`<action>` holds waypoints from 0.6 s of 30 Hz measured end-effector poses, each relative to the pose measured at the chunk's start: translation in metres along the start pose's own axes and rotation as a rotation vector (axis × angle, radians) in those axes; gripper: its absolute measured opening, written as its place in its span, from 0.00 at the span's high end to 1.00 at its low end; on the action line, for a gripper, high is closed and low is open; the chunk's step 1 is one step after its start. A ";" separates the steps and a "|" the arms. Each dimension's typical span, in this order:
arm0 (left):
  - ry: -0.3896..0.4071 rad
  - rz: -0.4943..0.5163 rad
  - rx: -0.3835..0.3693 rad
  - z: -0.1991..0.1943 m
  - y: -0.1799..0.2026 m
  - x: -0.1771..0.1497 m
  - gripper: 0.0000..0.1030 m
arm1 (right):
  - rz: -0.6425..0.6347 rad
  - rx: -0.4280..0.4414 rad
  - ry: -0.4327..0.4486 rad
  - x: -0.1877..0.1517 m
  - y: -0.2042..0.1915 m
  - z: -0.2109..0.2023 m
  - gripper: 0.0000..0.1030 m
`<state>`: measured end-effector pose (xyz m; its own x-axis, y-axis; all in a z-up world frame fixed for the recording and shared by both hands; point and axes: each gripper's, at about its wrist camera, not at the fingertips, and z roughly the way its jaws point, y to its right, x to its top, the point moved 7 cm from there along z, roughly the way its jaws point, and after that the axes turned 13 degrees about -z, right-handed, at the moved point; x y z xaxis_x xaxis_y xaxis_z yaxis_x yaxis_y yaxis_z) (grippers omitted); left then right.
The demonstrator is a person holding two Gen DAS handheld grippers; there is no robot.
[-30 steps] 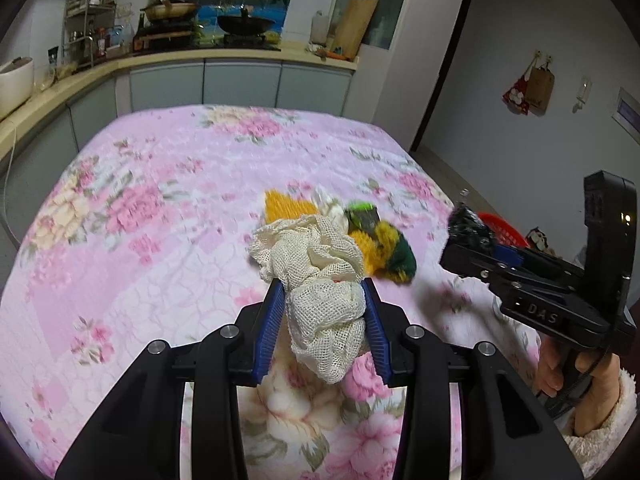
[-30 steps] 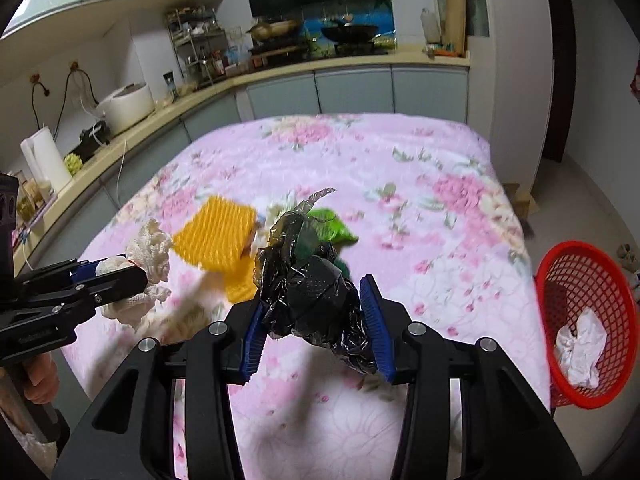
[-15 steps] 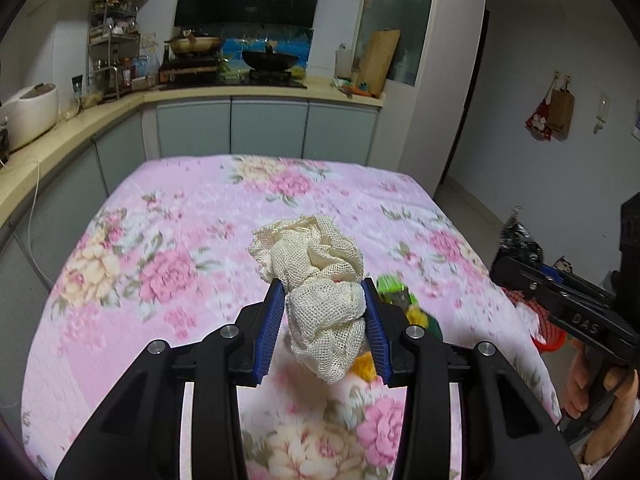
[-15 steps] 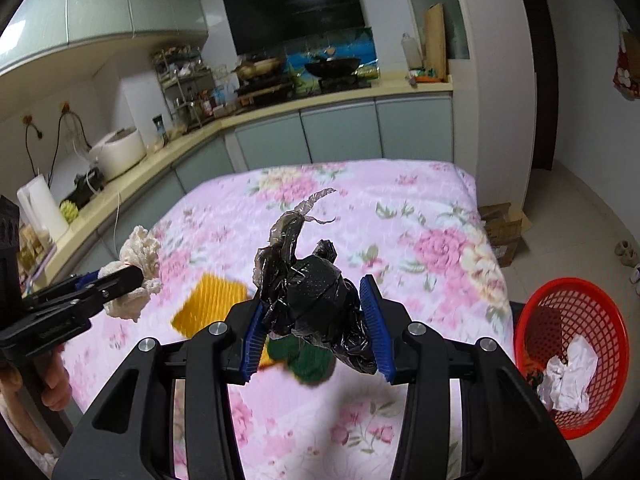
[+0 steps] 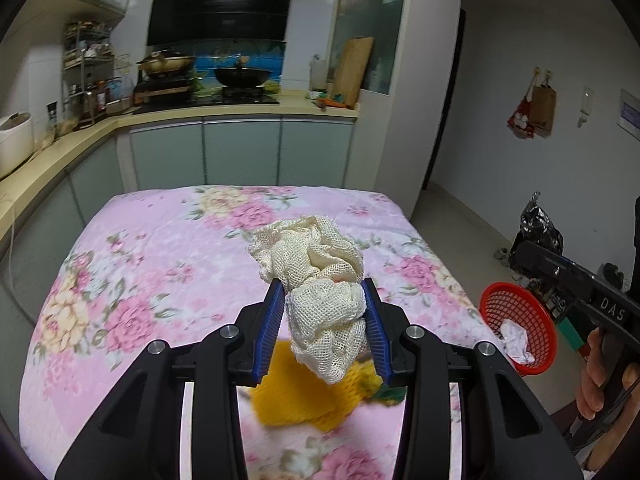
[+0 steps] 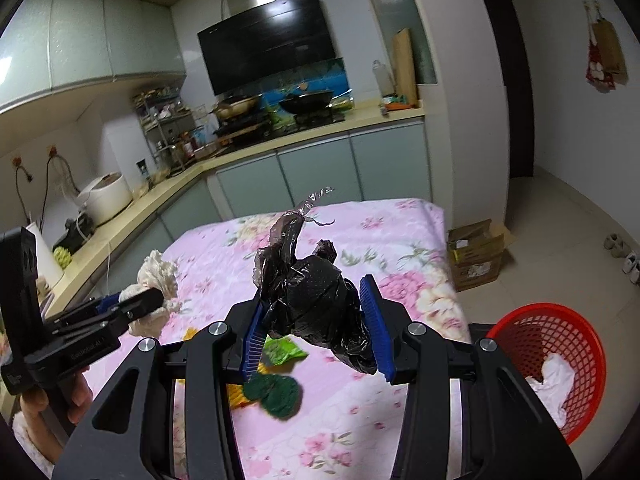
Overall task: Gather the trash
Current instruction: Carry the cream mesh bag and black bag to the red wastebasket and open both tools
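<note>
Above the floral tabletop (image 5: 132, 264), I am clamping cream mesh netting (image 5: 320, 280) in my left hand-held gripper (image 5: 326, 330) and a crumpled black bag (image 6: 316, 300) in my right hand-held gripper (image 6: 314, 330), keeping both lifted clear to drop into the red basket (image 6: 576, 332) standing on the floor.

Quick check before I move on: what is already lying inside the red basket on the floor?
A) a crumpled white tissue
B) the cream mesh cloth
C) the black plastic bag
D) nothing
A: a crumpled white tissue lies in the red basket; the black plastic bag sits between the right gripper's jaws and the cream mesh cloth between the left gripper's.
</note>
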<state>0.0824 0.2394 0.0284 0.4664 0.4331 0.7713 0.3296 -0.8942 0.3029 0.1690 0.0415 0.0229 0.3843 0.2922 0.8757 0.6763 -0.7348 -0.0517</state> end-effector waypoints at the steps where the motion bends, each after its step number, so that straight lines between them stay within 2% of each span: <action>1: -0.004 0.008 -0.007 0.004 0.007 0.001 0.63 | 0.008 -0.006 0.004 0.001 0.005 -0.002 0.58; 18: -0.121 0.082 -0.134 0.063 0.094 -0.013 0.63 | 0.127 -0.158 -0.006 -0.013 0.084 -0.021 0.58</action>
<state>0.1596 0.1566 0.0116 0.5853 0.3618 0.7256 0.1781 -0.9304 0.3203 0.2074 -0.0372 0.0174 0.4638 0.1944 0.8643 0.5153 -0.8528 -0.0846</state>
